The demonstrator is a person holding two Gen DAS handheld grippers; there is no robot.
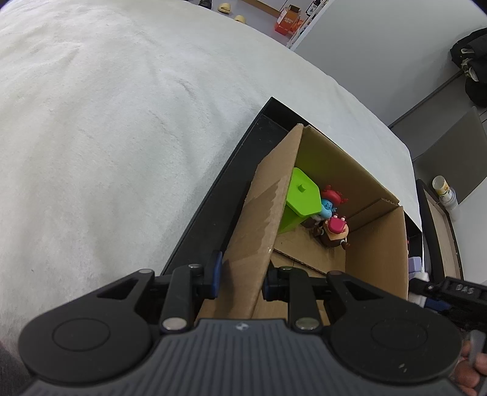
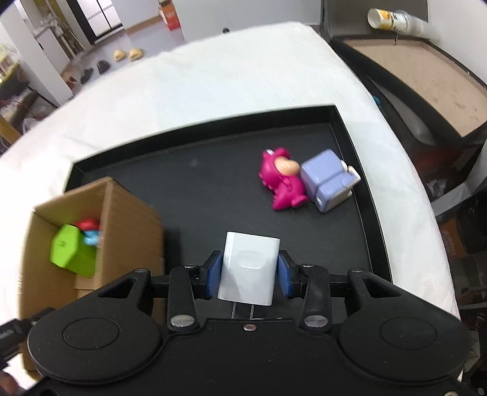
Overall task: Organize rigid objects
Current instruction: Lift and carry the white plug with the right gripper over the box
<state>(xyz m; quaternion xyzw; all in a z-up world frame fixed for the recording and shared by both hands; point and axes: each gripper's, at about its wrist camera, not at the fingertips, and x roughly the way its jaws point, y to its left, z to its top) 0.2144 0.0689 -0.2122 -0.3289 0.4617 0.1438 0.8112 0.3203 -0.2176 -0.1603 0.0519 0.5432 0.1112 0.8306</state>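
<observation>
My right gripper (image 2: 248,274) is shut on a white plug-in charger (image 2: 248,269), held above the black tray (image 2: 353,143) with its prongs toward the camera. On the tray's far right lie a pink dinosaur figure (image 2: 281,182) and a lilac block toy (image 2: 327,179), touching each other. At the tray's left end stands a cardboard box (image 2: 131,219) with a green hexagonal container (image 2: 70,252) and small figures inside. My left gripper (image 1: 242,274) is shut on the box's left cardboard flap (image 1: 268,210). Inside the box sit the green container (image 1: 301,196), a blue red-haired figure (image 1: 330,204) and a brown figure with a red cap (image 1: 334,233).
The tray rests on a white bedspread (image 1: 121,137). Right of the bed stands a dark-framed bedside surface (image 2: 426,85) with a tipped bottle (image 2: 392,19). Slippers and shoes (image 2: 127,54) lie on the floor beyond the bed. A person's hand (image 1: 470,368) shows at the lower right.
</observation>
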